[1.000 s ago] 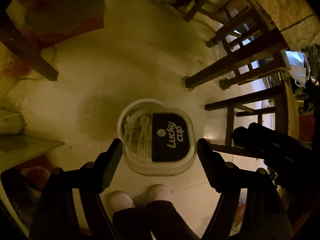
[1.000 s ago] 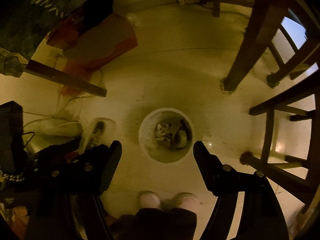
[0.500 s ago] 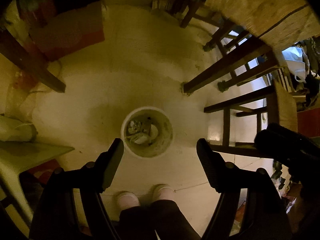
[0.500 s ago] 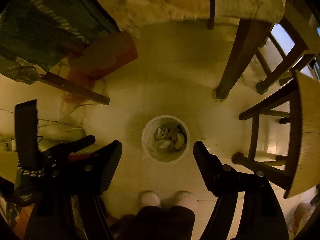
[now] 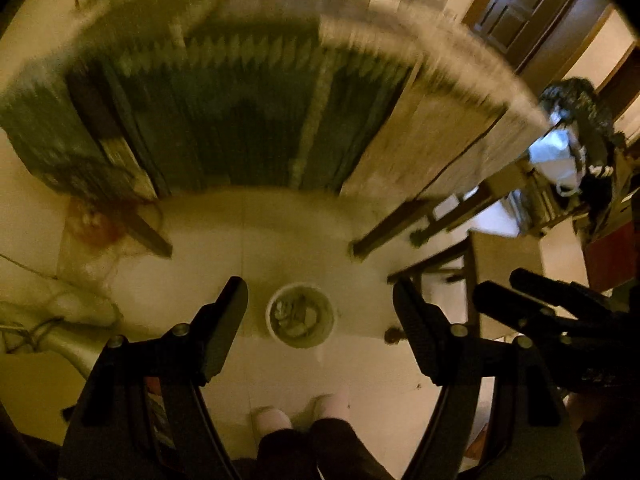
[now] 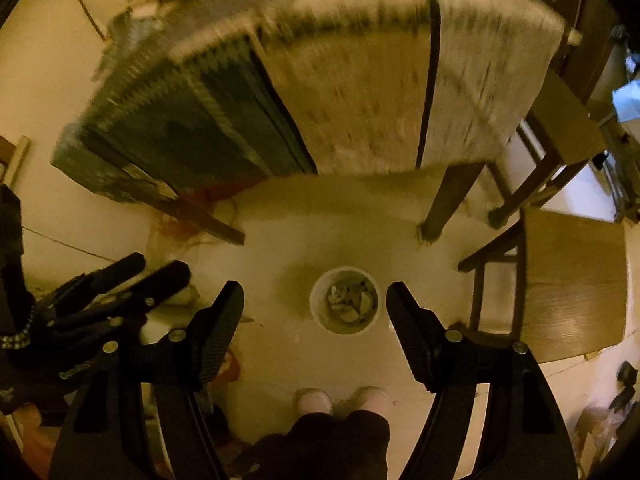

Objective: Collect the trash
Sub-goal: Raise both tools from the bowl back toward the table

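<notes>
A round white trash bin [image 5: 301, 321] stands on the pale floor far below, holding several pieces of crumpled trash. It also shows in the right wrist view [image 6: 345, 306]. My left gripper [image 5: 320, 316] is open and empty, high above the bin. My right gripper [image 6: 315, 312] is open and empty too, also high above it. Each gripper shows at the edge of the other's view: the right one [image 5: 552, 312] and the left one [image 6: 112, 292].
A table with a green and cream cloth [image 5: 260, 112] fills the upper half, blurred; it shows in the right wrist view too [image 6: 320, 80]. Wooden chairs [image 6: 568, 280] stand at the right. The person's feet [image 6: 344, 400] are just below the bin. Cables and clutter [image 5: 60, 304] lie left.
A second ago the left gripper held a clear Lucky Cup lid container over the bin; it is gone from the jaws. Both grippers have risen, so the bin looks smaller and the table comes into view.
</notes>
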`<state>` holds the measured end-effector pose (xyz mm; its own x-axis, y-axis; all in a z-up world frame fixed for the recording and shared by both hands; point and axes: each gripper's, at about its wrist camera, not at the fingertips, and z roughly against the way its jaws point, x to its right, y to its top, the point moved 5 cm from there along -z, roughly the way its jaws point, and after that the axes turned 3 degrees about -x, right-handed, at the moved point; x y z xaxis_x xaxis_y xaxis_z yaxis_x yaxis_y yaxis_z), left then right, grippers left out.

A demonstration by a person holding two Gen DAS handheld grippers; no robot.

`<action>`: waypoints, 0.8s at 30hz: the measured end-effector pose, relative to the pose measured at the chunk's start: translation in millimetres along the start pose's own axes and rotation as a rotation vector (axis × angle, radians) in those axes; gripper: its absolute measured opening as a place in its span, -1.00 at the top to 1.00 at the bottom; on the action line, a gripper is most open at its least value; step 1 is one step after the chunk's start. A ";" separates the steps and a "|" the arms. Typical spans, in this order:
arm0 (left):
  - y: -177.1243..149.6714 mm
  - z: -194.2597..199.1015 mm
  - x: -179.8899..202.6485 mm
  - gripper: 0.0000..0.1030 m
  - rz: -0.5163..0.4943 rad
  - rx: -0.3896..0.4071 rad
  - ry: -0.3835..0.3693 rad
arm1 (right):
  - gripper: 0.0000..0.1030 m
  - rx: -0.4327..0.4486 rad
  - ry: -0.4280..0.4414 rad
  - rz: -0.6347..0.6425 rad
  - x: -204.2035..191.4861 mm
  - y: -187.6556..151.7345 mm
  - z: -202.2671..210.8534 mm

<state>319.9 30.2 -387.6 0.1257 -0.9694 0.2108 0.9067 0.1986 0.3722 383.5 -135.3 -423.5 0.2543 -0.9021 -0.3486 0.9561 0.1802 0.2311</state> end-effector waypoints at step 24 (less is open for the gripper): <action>47.4 334.1 17.2 -0.44 -0.121 0.506 -0.039 | -0.37 0.493 -0.046 0.135 -129.4 21.7 300.7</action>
<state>230.5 71.2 -64.4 0.0086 -0.9855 0.1694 0.6043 0.1401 0.7844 327.6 -132.6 -100.3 0.3539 -0.9017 -0.2484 0.7300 0.1003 0.6760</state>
